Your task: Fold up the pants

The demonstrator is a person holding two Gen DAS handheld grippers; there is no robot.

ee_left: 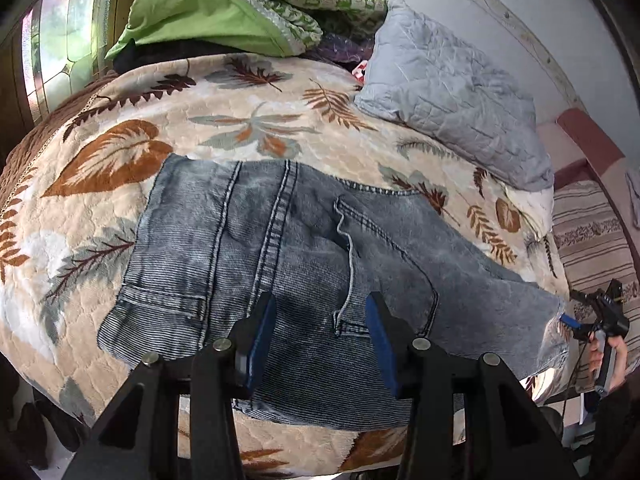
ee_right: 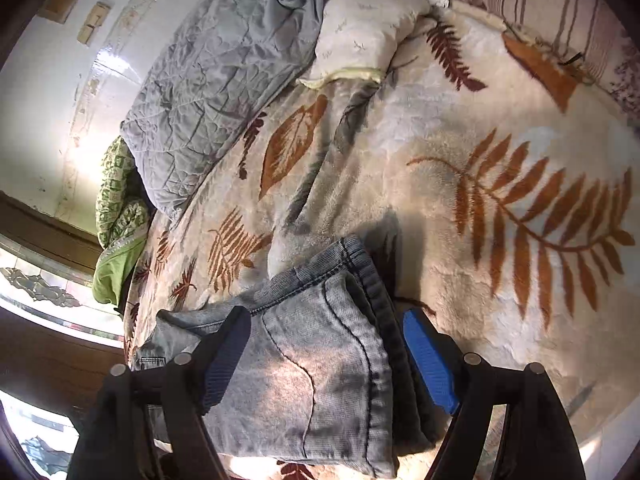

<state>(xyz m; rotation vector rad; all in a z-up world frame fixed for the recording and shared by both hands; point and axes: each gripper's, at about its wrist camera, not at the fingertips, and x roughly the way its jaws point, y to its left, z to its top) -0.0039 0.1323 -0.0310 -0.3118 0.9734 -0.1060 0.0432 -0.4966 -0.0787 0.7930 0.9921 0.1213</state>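
The faded blue jeans (ee_left: 280,248) lie spread on the leaf-patterned bedspread (ee_left: 120,152), waistband toward the near edge, legs running off to the right. My left gripper (ee_left: 320,304) is open just above the jeans' seat near the waistband, holding nothing. In the left wrist view my right gripper (ee_left: 576,322) sits at the legs' far end. In the right wrist view the doubled leg ends (ee_right: 320,352) lie between the wide-apart blue pads (ee_right: 428,360) of my right gripper (ee_right: 324,316), which is open around the cloth.
A grey quilted pillow (ee_left: 452,92) and a green blanket pile (ee_left: 224,16) lie at the bed's far side. A cream pillow (ee_right: 368,24) lies beside the grey one (ee_right: 216,80). A striped cushion (ee_left: 592,240) lies past the bed's right edge.
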